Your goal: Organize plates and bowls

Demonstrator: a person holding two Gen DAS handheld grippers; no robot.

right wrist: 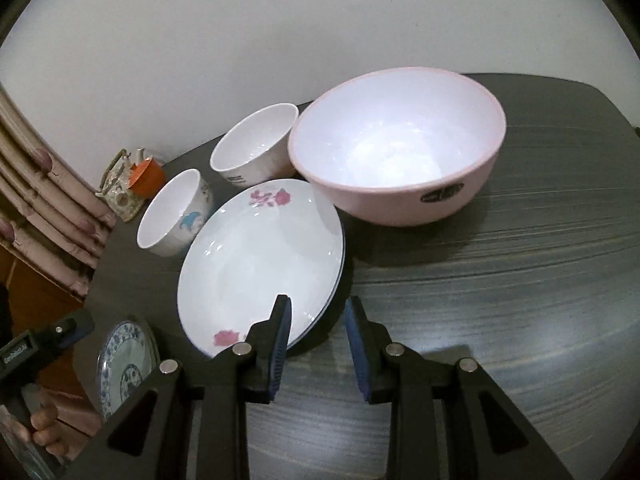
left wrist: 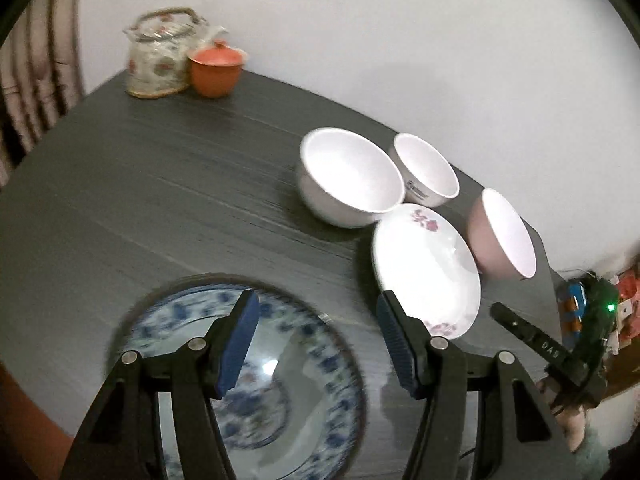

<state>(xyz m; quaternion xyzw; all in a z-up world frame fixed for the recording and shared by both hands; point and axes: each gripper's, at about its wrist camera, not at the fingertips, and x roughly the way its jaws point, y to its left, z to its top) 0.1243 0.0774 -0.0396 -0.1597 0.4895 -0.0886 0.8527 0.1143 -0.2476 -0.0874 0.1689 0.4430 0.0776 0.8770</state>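
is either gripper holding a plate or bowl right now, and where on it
Nothing is held. The left gripper hangs open above the blue patterned plate, and the right gripper stands open over the table beside the white flowered plate.

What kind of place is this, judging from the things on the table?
Most likely a home dining area. A dark wood-grain table against a plain wall holds everyday crockery: a pink bowl, a flowered white plate, and a teapot beside an orange lidded cup.
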